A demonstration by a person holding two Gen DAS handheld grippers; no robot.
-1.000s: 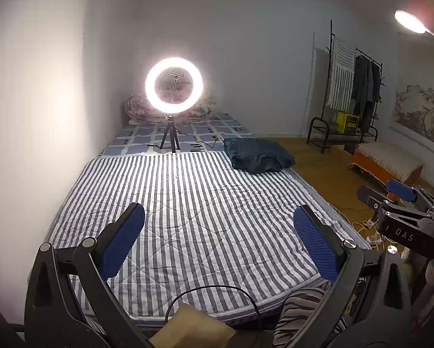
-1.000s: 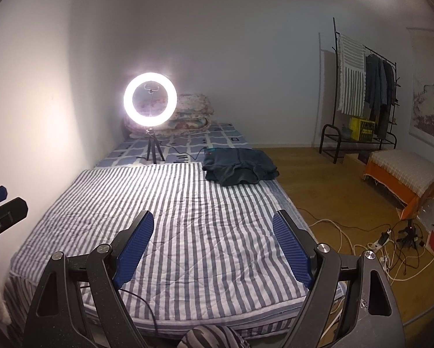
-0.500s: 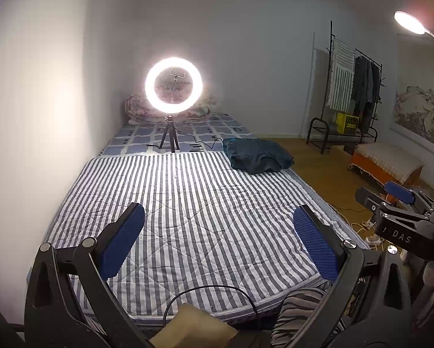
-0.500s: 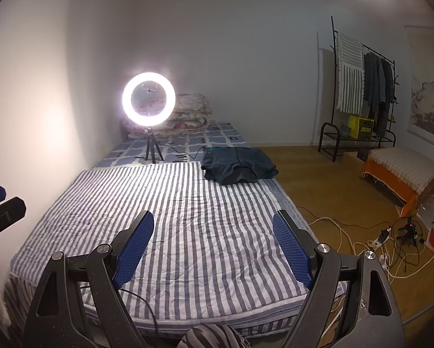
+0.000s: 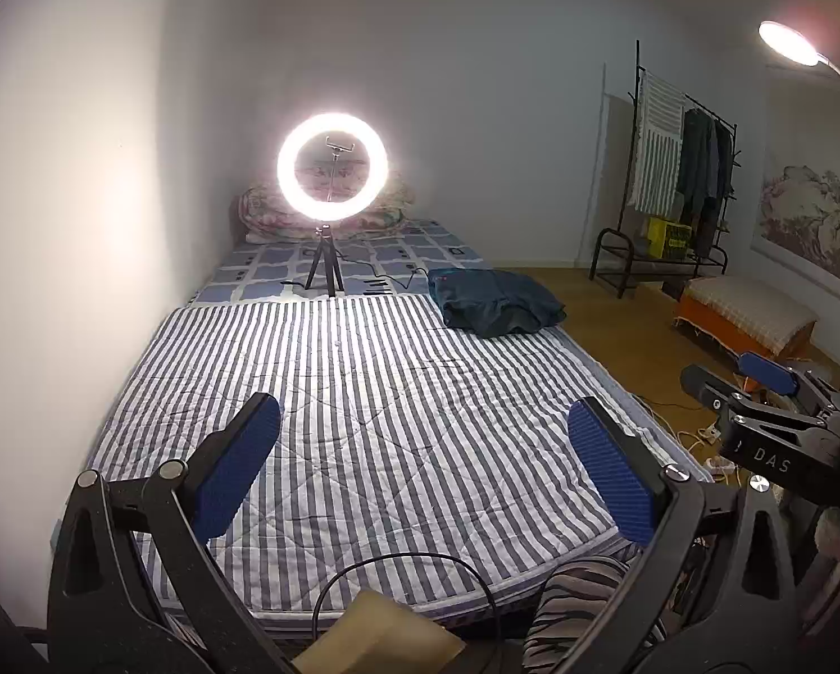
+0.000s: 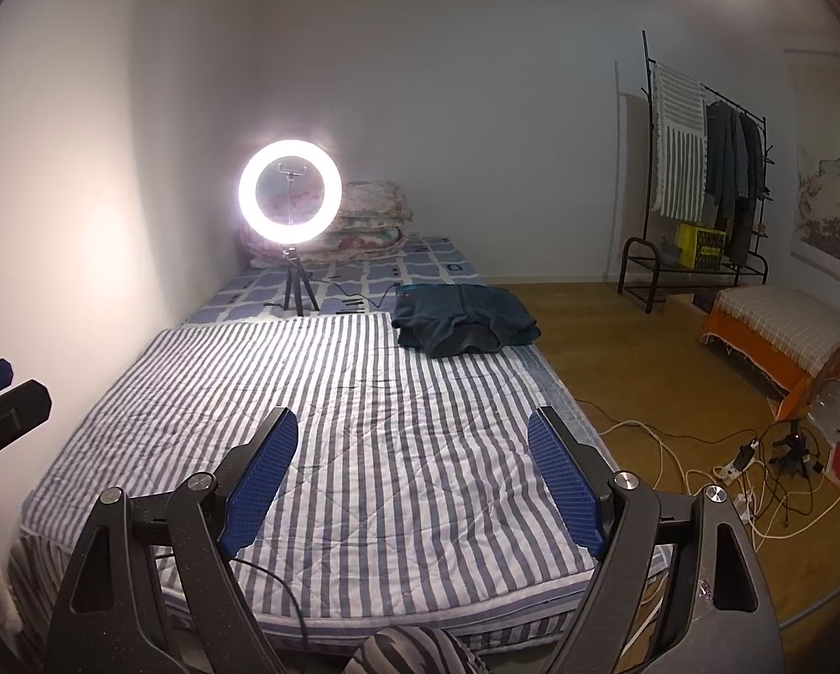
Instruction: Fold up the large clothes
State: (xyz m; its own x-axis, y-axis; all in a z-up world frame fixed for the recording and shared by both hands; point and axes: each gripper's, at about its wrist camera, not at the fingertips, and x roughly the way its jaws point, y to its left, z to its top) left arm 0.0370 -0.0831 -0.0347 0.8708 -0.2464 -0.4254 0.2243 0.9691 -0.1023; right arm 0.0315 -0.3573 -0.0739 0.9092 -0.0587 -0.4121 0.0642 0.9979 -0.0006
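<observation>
The left hand-held gripper (image 5: 420, 472) is held above the near end of the bed (image 5: 363, 393), its blue pads spread wide with nothing between them. The right hand-held gripper (image 6: 414, 483) is in the same condition: jaws spread wide, no item between the pads, positioned above the near edge of the bed. Each gripper is partly visible at the edge of the other's view, the two standing side by side and apart. The bed carries a grey-and-white striped quilt (image 6: 363, 421) lying flat. The task item, a dark teal garment (image 6: 462, 323), lies bunched in a loose heap at the far right corner of the striped quilt, at the bed's right edge, well apart from both grippers. A lit ring light (image 5: 332, 165) on a small tripod stands on the blue checked section of the bed beyond the quilt, to the left of the garment, with a stack of floral bedding (image 6: 372, 224) behind it against the wall. On the floor to the right stand a clothes rack (image 6: 700, 180) with hanging items and an orange bench (image 6: 785, 337); cables and a power strip (image 6: 737, 463) lie near the bed.
</observation>
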